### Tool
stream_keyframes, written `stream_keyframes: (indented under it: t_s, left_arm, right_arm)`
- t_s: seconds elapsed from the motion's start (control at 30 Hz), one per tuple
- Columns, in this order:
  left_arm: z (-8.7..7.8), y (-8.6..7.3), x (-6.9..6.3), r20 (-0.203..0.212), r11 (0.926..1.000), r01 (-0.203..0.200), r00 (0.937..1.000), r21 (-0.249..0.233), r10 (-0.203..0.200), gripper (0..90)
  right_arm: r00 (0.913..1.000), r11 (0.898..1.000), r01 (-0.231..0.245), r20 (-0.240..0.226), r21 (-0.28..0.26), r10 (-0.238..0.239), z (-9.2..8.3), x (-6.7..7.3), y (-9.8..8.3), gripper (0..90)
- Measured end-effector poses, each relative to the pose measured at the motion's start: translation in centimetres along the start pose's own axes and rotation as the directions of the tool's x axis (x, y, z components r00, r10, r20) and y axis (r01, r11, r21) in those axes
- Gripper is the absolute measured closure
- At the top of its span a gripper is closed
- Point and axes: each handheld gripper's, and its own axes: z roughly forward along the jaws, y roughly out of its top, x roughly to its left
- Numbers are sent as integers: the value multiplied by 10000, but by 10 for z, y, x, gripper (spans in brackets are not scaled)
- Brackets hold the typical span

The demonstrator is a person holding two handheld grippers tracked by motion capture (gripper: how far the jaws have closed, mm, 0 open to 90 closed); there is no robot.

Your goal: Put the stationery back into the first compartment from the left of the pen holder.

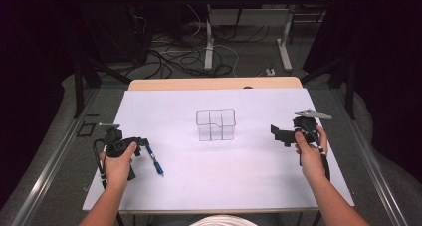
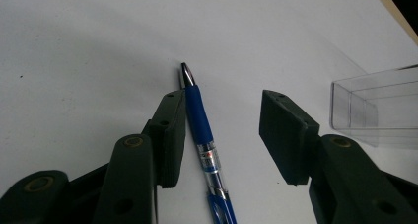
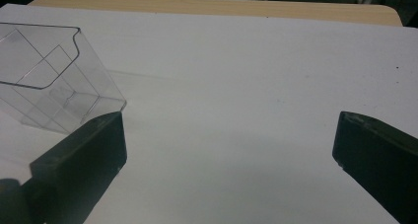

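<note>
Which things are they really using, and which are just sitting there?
Being used:
- blue pen, lying between the open jaws of the left gripper
- clear plastic holder, standing empty mid-table

Just there:
- right gripper, open, holding nothing
- cables on the floor
- white table sheet

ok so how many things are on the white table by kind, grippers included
blue pen with clear barrel: 1
clear plastic divided box: 1
black two-jaw grippers, left gripper and right gripper: 2
total: 4
</note>
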Motion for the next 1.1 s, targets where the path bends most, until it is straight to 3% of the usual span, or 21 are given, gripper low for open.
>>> stream_keyframes:
  t_s: [0.4, 0.8, 0.83, 1.1]
  left_arm:
    - [11, -1, 6, -247, 9989, 450, 9987, 138, -446, 566]
    - [21, -2, 8, -115, 9948, 986, 9951, 236, -984, 611]
    - [21, -1, 9, -43, 9950, 914, 9958, 398, -913, 617]
    - [26, 0, 8, -233, 9939, 1038, 9944, 376, -1030, 650]
  right_arm:
    - [10000, 10000, 28, -29, 18, -28, 0, 0, 0, 0]
    - [10000, 10000, 81, -43, 58, -81, 1, -1, -1, 0]
    - [10000, 9999, 83, -46, 59, -83, 1, -1, -1, 0]
    - [9999, 9999, 84, -76, 92, -83, 1, -1, -1, 0]
